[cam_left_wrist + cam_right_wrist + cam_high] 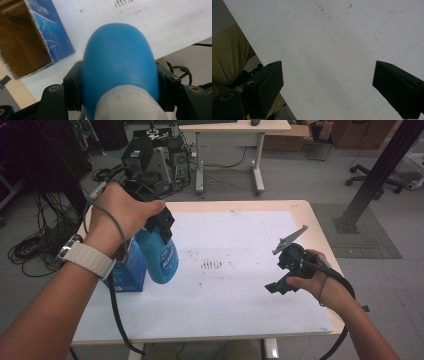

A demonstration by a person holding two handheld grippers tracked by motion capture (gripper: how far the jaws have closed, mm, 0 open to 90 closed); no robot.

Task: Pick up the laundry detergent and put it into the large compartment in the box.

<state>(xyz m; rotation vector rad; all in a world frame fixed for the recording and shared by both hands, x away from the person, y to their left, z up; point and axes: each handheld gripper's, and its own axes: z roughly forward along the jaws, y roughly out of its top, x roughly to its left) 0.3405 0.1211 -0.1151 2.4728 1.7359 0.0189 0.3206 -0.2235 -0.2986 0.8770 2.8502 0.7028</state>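
While left hand-held gripper (pixel 117 100) clamps blue bottle (pixel 120 60), right hand-held gripper (pixel 328 87) gapes wide.

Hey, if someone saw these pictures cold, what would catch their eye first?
The blue bottle at the table's left, clamped between the left gripper's fingers beside an open blue box. On the right, the right gripper hangs open over the white sheet, which has dark smudges at its middle.
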